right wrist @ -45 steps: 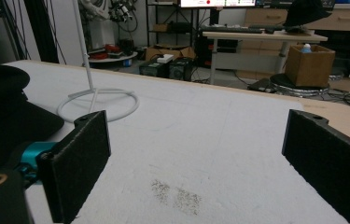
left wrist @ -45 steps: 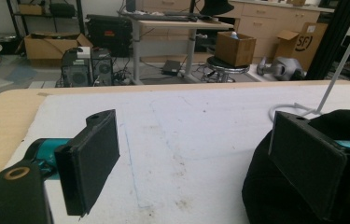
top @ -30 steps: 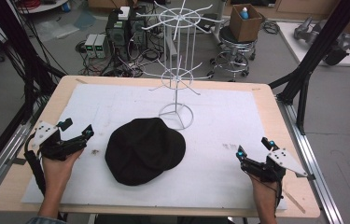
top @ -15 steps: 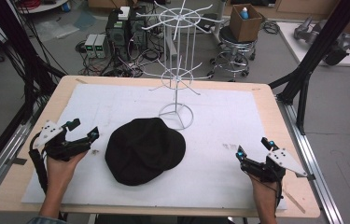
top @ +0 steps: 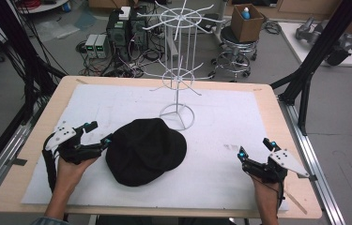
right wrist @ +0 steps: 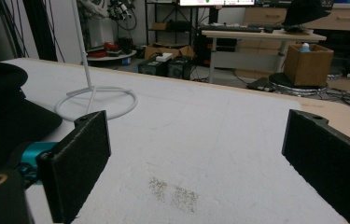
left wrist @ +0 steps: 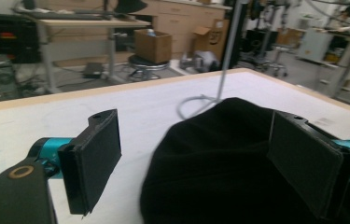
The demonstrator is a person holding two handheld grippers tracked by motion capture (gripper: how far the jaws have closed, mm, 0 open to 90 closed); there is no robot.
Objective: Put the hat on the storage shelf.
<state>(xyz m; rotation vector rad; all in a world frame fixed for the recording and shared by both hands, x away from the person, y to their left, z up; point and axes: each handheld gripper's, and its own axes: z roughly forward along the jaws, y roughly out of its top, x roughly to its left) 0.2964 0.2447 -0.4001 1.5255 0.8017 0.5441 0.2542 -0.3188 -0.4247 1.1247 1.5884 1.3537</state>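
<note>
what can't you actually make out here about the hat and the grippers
- Black hat: its near edge runs off the bottom of the left gripper view, so contact with the left gripper can't be judged there.
- High view: too small to tell whether a jaw touches the brim.
- Right gripper view: the hat is cut by the left edge; the wire rack is cut by the top edge.
- Right gripper: open over bare mat.

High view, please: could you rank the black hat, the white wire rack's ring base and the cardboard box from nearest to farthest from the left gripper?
1. black hat, right beside the left gripper.
2. ring base, mid-table behind the hat.
3. cardboard box, on a stool off the table.
</note>
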